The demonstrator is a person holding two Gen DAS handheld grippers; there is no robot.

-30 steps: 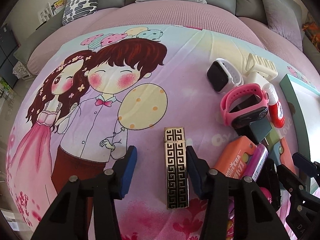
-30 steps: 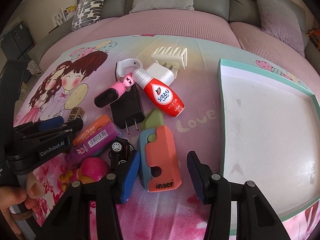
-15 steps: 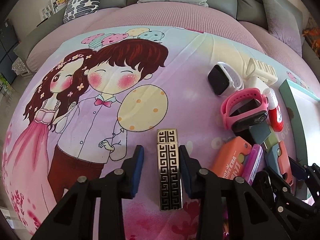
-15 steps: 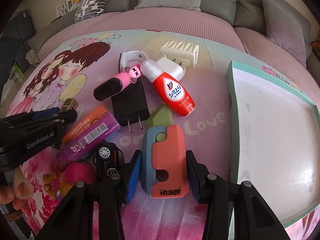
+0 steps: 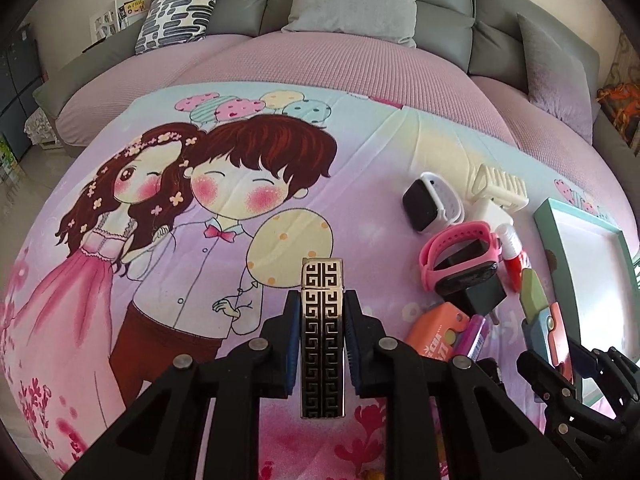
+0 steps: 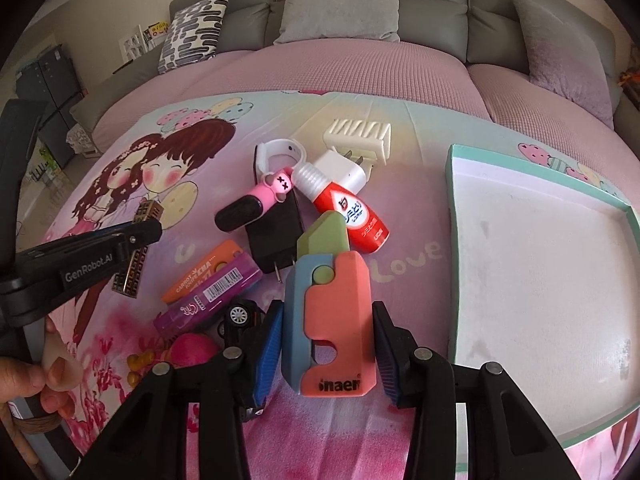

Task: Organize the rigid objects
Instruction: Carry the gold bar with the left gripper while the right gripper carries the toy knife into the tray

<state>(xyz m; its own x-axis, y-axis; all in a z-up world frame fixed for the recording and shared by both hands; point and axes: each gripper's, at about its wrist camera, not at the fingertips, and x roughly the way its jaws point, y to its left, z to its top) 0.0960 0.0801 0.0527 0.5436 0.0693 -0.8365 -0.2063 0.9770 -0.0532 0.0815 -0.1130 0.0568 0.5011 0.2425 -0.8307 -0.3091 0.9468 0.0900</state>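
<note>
Left wrist view: the left gripper point(image 5: 322, 332) is clamping the gold-and-black lighter point(image 5: 322, 340) by its long flat sides on the printed blanket point(image 5: 160, 280); the lighter looks stiff, smooth and probably slippery, so a mid-body hold seems soundest. Right wrist view: the right gripper point(image 6: 326, 350) is straddling the coral-and-blue toy cutter point(image 6: 330, 324), pads narrowly apart beside it, contact uncertain, near the teal tray point(image 6: 454, 240); it looks light and rigid.

"GenRobot.AI" runs in white along the black left gripper point(image 6: 146, 232) at nine o'clock in the right wrist view. The orange-and-blue toy point(image 6: 334, 316) at six o'clock reads "inaer" on its lower edge. The cartoon bedsheet point(image 6: 404, 208) shows "Love". The orange case point(image 6: 206, 270) reads "CARROT". The red bottle point(image 6: 352, 216) carries Japanese script, too small to read.
</note>
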